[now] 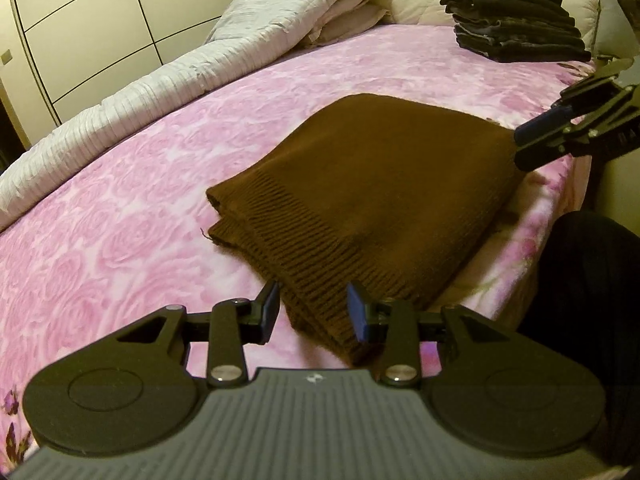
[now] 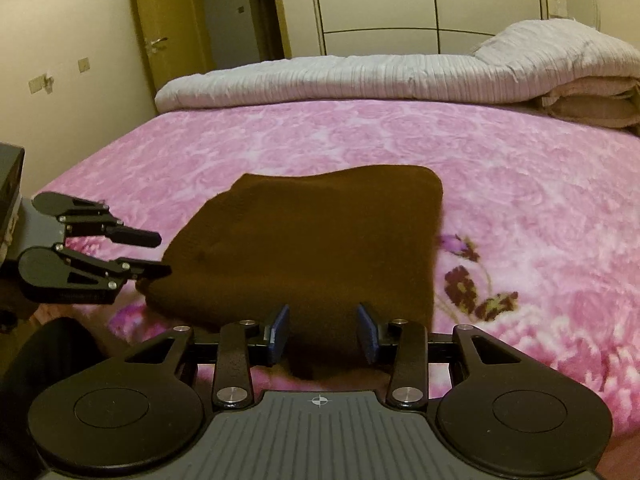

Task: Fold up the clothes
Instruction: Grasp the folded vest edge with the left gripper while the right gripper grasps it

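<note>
Brown knit sweater (image 1: 360, 200) lies folded near the edge of the pink bed (image 1: 120, 220). Soft, limp, thick; best pinched at ribbed hem. Left gripper (image 1: 314, 312) and right gripper (image 2: 324, 334) are seen parted, nothing clamped.

Plain dark brown on the folded ribbed-knit sweater (image 1: 372, 200), no print. Pink with a paler rose pattern across the plush bed blanket (image 1: 120, 208), plus dark purple flower motifs near its edge. Pale grey-white with fine stripe-like ridges on the rolled quilt (image 2: 360, 80). Black and charcoal through the stack of folded clothes (image 1: 516, 20). Cream with thin dark seams on the glossy wardrobe doors (image 2: 400, 4). Black frames and blue pads on the left gripper (image 1: 314, 312) and right gripper (image 2: 324, 332).
</note>
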`<state>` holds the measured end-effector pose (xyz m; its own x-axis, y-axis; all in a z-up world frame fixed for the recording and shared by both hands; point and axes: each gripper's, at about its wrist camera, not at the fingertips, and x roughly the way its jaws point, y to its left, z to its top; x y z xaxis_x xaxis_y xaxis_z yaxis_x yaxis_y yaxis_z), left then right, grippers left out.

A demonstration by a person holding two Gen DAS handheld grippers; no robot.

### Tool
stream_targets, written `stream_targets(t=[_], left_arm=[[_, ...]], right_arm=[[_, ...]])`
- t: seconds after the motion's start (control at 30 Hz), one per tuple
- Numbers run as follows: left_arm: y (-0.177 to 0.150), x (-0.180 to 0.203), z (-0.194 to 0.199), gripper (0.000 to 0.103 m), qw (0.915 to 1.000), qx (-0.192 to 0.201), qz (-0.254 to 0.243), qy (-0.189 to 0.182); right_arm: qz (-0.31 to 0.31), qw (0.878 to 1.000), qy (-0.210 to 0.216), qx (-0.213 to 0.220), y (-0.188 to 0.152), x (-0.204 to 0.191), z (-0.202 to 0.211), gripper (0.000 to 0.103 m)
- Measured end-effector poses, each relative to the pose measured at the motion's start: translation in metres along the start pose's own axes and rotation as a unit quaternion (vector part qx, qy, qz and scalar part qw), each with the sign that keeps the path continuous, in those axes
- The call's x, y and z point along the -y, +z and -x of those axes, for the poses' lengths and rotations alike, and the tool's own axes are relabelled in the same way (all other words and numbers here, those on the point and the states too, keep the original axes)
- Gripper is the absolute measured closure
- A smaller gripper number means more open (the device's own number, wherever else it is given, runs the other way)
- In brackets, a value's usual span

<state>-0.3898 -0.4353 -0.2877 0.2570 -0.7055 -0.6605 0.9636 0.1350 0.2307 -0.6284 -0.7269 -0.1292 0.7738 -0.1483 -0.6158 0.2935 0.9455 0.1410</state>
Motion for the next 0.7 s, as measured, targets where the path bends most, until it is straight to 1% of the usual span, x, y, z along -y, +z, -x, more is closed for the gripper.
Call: stream_targets(t=[0.17, 0.23, 0.3, 0.33, 0.4, 0.47, 0.5, 0.53, 0.6, 0.63, 0.7], left_arm=[[-0.001, 0.000, 0.002, 0.071, 1.0000, 0.000, -0.001, 0.000], [-0.001, 0.000, 0.002, 0.071, 1.0000, 0.000, 0.000, 0.000], [-0.001, -0.001, 0.003, 0.071, 1.0000, 0.001, 0.002, 0.000], [-0.001, -0.002, 0.004, 0.071, 1.0000, 0.005, 0.001, 0.002], [-0.001, -0.003, 0.009, 0.071, 0.9999, 0.013, -0.001, 0.006], [-0.002, -0.001, 0.022, 0.070, 0.9987, 0.041, -0.022, 0.021], [-0.002, 0.000, 0.029, 0.067, 0.9975, 0.055, -0.035, 0.029], [-0.003, 0.004, 0.035, 0.063, 0.9952, 0.071, -0.058, 0.035], [-0.005, 0.015, 0.043, 0.061, 0.9897, 0.093, -0.104, 0.034], [-0.005, 0.021, 0.044, 0.061, 0.9875, 0.098, -0.120, 0.031], [-0.006, 0.033, 0.044, 0.061, 0.9826, 0.106, -0.151, 0.024]], right_arm=[[0.008, 1.000, -0.008, 0.001, -0.004, -0.006, 0.003, 0.060], [0.027, 1.000, -0.014, -0.002, -0.004, -0.011, 0.003, 0.059], [0.065, 0.998, -0.025, -0.006, -0.006, -0.019, 0.004, 0.055], [0.096, 0.995, -0.033, -0.006, -0.007, -0.025, 0.004, 0.054], [0.160, 0.986, -0.047, -0.007, -0.011, -0.036, 0.003, 0.050], [0.214, 0.975, -0.058, -0.017, -0.015, -0.044, -0.002, 0.050], [0.236, 0.969, -0.064, -0.025, -0.016, -0.046, -0.006, 0.049], [0.262, 0.962, -0.074, -0.031, -0.019, -0.049, -0.010, 0.049], [0.306, 0.947, -0.087, -0.037, -0.025, -0.053, -0.018, 0.049], [0.324, 0.941, -0.089, -0.040, -0.027, -0.055, -0.023, 0.049], [0.346, 0.933, -0.088, -0.040, -0.029, -0.056, -0.031, 0.049]])
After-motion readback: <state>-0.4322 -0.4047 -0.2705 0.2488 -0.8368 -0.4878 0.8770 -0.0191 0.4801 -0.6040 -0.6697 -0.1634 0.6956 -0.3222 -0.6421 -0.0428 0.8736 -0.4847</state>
